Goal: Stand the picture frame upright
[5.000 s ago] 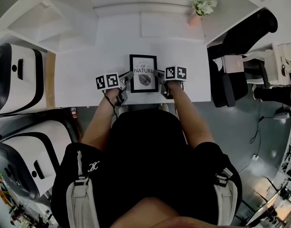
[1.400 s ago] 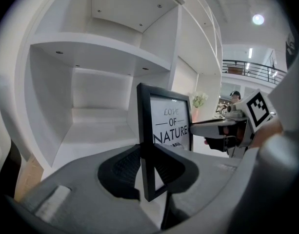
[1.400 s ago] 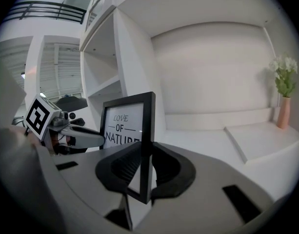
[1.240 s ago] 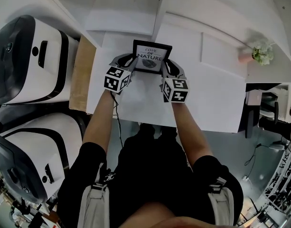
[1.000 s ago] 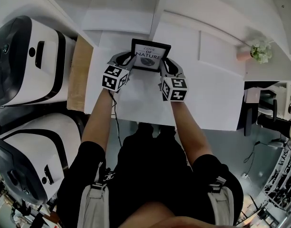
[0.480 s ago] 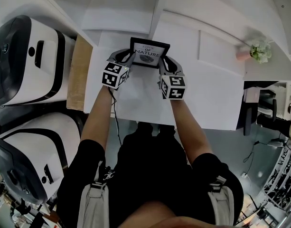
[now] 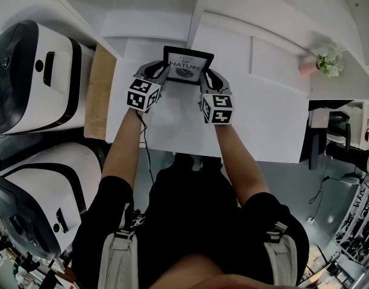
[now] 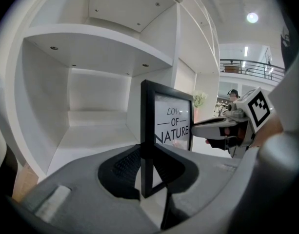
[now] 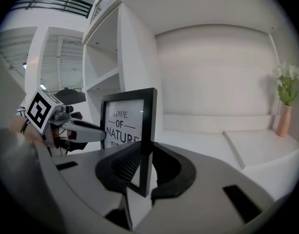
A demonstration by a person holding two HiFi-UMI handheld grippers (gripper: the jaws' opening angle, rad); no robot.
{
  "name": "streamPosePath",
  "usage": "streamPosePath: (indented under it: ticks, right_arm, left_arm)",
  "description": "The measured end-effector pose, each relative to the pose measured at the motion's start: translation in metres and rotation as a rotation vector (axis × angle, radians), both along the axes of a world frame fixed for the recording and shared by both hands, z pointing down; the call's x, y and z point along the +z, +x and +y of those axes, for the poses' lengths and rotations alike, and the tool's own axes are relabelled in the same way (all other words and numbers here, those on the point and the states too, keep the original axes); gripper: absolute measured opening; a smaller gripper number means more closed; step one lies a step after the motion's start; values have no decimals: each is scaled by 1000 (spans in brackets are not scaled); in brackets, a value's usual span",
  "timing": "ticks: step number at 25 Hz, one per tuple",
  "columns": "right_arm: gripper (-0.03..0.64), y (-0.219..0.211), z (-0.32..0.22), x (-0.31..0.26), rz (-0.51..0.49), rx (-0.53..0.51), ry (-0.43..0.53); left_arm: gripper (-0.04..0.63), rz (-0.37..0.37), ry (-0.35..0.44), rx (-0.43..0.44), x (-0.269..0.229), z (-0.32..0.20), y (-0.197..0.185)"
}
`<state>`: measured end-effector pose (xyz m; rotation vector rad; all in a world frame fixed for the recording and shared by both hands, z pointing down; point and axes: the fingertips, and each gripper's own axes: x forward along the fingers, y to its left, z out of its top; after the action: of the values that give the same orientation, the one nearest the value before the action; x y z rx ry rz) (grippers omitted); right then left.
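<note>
The frame (image 7: 188, 65) is clamped upright at its sides by left gripper (image 8: 147, 165) and right gripper (image 9: 144, 167) jaws; toppling onto the bench (image 7: 256, 113) is risked if released unpropped.

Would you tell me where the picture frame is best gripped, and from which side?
Take the picture frame by its thin black side rails, low down, coming in from either side. It is upright with both edges free; the left gripper and right gripper clamp it that way.
</note>
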<state>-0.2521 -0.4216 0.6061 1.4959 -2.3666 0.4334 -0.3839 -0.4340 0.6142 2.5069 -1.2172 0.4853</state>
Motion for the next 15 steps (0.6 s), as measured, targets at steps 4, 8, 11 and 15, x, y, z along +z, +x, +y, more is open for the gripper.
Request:
streamPosePath:
  ticks: [4, 8, 11, 15]
  right_arm:
    - [78, -1, 0, 1, 13, 4, 11]
    - [81, 0, 1, -1, -1, -6, 17]
    - [89, 2, 2, -13, -19, 7, 66]
    - [95, 6, 8, -32, -24, 22, 120]
  left_arm:
    - [91, -4, -9, -9, 0, 0, 0]
    - [108, -44, 5, -20, -3, 1, -1]
    - [146, -45, 26, -26, -11, 3, 0]
    - [150, -56, 63, -51, -25, 11, -3]
